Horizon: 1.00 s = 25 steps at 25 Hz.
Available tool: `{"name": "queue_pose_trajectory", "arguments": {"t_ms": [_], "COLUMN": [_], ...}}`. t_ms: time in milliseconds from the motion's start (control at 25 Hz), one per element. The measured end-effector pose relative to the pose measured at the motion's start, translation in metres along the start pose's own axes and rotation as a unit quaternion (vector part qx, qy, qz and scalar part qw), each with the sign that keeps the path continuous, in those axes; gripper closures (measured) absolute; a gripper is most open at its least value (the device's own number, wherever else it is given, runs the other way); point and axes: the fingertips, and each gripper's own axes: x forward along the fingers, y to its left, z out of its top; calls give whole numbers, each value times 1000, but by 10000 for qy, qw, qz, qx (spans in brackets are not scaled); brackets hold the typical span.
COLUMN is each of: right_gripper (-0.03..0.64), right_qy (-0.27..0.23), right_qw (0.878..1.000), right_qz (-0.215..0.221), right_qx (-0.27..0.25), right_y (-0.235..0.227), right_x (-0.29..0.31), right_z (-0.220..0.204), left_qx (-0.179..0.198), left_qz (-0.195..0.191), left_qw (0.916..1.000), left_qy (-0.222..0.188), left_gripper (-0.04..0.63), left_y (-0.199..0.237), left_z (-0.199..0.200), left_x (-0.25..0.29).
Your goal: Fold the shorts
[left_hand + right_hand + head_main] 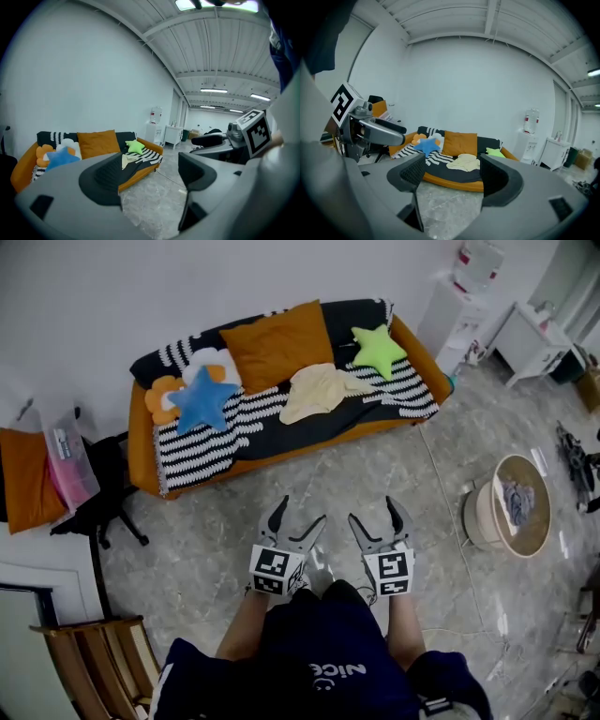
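The shorts (322,390) lie crumpled on the seat of the sofa (141,439), well ahead of you. Your left gripper (302,514) and right gripper (374,512) both gape wide, holding nothing. Step closer first, then spread the cloth flat before any fold.
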Motion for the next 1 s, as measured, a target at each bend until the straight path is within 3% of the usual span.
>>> {"name": "queue_pose_trajectory", "arguments": {"t_ms": [240,520,1000], "right_gripper": [277,295,310], "right_qy": [-21,-121,-111], "right_qw": [9999,9998,9964], "right_qz": [-63,-43,831], "right_qx": [93,121,-154], "right_y": [4,-31,-144], "right_x": [15,54,199], "right_z": [5,4,30], "left_qx": [-193,-185,-452], "left_qz": [123,201,966], "left_qw": [9997,9996,9941], "left_qy": [-85,-21,193], "left_gripper": [239,239,239], "left_y": [27,41,89], "left_z": [7,4,39], "left_x": [7,50,200]}}
